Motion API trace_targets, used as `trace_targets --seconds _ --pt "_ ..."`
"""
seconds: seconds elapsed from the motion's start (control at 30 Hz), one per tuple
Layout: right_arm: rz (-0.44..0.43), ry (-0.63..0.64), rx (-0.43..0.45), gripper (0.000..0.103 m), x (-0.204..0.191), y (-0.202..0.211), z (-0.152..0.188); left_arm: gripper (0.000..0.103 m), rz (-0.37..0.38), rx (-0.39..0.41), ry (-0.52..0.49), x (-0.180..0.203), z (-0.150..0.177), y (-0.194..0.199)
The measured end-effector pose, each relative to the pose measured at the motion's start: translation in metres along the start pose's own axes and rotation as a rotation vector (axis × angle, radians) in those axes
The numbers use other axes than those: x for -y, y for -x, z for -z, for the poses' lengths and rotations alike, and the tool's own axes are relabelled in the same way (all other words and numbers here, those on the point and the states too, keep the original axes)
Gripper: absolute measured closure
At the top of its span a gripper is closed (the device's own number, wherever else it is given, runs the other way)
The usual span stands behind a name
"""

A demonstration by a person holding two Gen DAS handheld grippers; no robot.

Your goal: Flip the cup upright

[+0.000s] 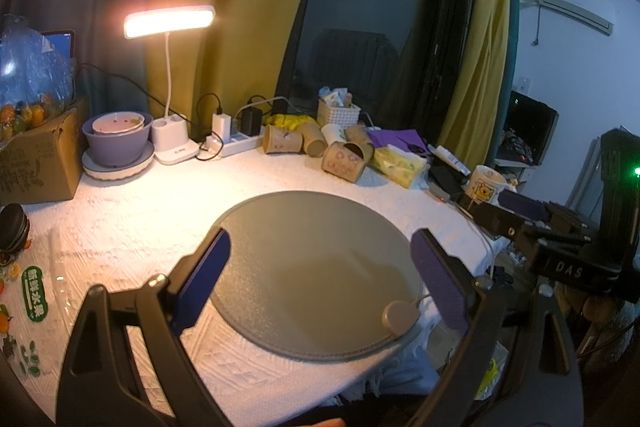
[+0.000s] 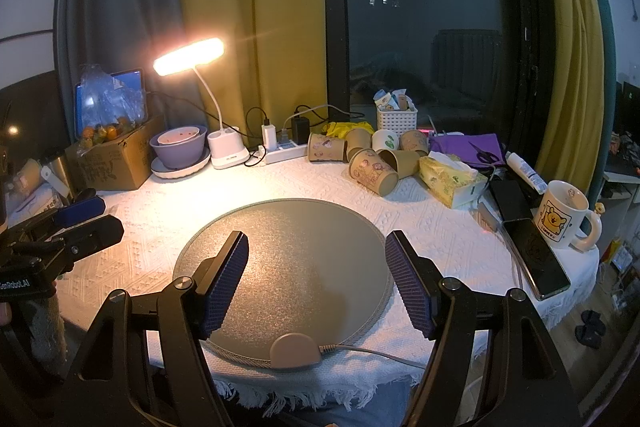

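Observation:
Several brown paper cups lie on their sides in a cluster at the back of the white-clothed table, past the round grey mat; they also show in the left wrist view. My right gripper is open and empty over the mat's near half, well short of the cups. My left gripper is open and empty over the mat too. The right gripper's body shows at the right edge of the left wrist view; the left one shows at the left edge of the right wrist view.
A lit desk lamp, a purple bowl on a plate, a power strip, a cardboard box, a tissue pack, a white basket, a phone and a bear mug ring the mat. The mat's cable plug lies at the front edge.

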State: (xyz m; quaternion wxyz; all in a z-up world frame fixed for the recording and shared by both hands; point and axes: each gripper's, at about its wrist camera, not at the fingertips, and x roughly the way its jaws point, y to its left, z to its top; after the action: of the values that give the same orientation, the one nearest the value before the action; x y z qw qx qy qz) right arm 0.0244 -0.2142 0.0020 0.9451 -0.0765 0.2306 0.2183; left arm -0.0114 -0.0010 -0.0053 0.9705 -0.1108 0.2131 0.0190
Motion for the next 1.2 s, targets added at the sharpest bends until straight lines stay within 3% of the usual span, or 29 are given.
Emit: trace_targets --seconds 0.77,1.2 --pt "0.000 0.000 -0.004 0.029 -0.001 -0.001 0.002 0.010 0.002 -0.007 0.005 0.000 0.008 -0.002" --pt "-0.003 -0.021 -0.065 0.029 0.016 -0.029 0.012 0.010 0.009 -0.112 -0.010 0.002 0.009 -0.036"
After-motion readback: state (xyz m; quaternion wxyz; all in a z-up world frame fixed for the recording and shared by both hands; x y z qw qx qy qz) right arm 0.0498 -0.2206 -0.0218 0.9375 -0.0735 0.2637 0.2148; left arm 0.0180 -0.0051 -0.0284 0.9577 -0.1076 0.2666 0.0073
